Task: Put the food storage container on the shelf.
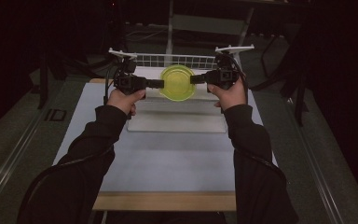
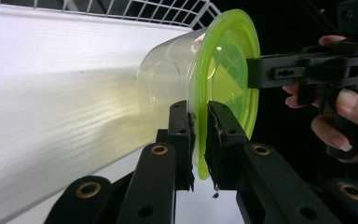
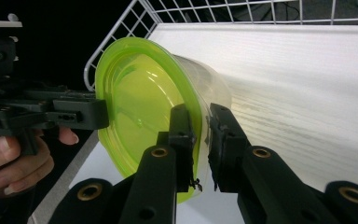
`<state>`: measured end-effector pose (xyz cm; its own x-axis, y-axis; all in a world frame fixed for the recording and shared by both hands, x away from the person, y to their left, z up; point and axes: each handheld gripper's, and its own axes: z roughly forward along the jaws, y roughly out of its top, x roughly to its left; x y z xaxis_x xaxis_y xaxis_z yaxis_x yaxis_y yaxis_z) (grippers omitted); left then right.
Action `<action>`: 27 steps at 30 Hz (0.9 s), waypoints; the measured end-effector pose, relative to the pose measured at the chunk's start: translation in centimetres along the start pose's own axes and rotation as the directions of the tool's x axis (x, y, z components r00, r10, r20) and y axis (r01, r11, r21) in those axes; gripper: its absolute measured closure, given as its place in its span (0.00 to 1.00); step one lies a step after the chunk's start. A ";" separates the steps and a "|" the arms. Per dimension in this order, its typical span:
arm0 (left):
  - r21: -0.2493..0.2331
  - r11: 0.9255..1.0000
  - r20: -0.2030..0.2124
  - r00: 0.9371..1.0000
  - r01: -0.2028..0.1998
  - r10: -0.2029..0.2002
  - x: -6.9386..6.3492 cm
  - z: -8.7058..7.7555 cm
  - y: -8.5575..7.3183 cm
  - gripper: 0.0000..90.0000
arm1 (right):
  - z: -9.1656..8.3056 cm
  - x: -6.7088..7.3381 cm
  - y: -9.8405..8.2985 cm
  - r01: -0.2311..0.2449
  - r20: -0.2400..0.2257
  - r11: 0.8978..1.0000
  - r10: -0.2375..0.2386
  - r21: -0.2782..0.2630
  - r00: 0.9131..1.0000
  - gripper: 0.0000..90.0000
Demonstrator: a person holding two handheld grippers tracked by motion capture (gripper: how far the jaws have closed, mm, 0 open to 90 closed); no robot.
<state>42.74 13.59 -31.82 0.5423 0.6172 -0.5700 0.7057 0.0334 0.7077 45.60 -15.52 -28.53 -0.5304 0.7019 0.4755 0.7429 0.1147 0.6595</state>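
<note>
left gripper (image 1: 161, 84) and right gripper (image 1: 196, 79) pinch green lid (image 1: 177, 83) rim | clear container (image 2: 168, 88) held level (shared load) | far centre, near wire rack (image 1: 175, 59)

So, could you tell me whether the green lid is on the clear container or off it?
On. The green lid sits across the clear container's mouth, both grippers clamping its rim from opposite sides.

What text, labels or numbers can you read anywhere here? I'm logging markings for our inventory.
None can be read. The green lid, clear container, wire basket, white board and both sets of tongs, left and right, show no print in any view.
</note>
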 end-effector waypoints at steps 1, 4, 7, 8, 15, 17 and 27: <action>-0.003 1.000 -0.004 1.000 0.002 -0.002 0.1 0.1 0.0 0.90 | 0.1 -0.1 0.1 -0.007 0.002 1.000 0.007 0.005 1.000 0.89; -0.005 1.000 -0.027 1.000 0.001 -0.001 0.3 0.5 0.1 0.89 | 0.4 -0.4 0.4 -0.020 0.004 1.000 0.020 0.019 1.000 0.89; -0.011 1.000 -0.042 0.999 0.003 -0.004 0.6 0.9 0.1 0.88 | 0.8 -0.8 0.7 -0.042 0.000 0.998 0.042 0.036 0.999 0.89; -0.017 1.000 -0.042 0.999 0.011 -0.012 0.7 1.1 0.2 0.88 | 0.9 -0.9 0.8 -0.043 -0.001 0.998 0.043 0.043 0.999 0.89; -0.032 0.999 -0.070 0.997 0.024 -0.026 0.9 1.9 1.0 0.87 | 1.3 -1.7 1.6 -0.088 -0.008 0.995 0.089 0.052 0.996 0.89; -0.034 0.999 -0.076 0.997 0.021 -0.024 0.8 2.1 1.2 0.87 | 1.4 -2.0 1.8 -0.093 0.001 0.994 0.093 0.059 0.996 0.88; -0.070 0.998 -0.147 0.989 -0.005 -0.005 1.4 3.2 1.7 0.64 | 1.6 -2.1 2.0 -0.040 0.047 0.999 0.040 0.001 0.998 0.63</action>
<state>46.19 12.01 -32.78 0.4658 0.7259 -0.5061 0.6694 0.0851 0.7381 48.83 -15.65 -29.09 -0.4806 0.7384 0.4730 0.7640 0.0878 0.6392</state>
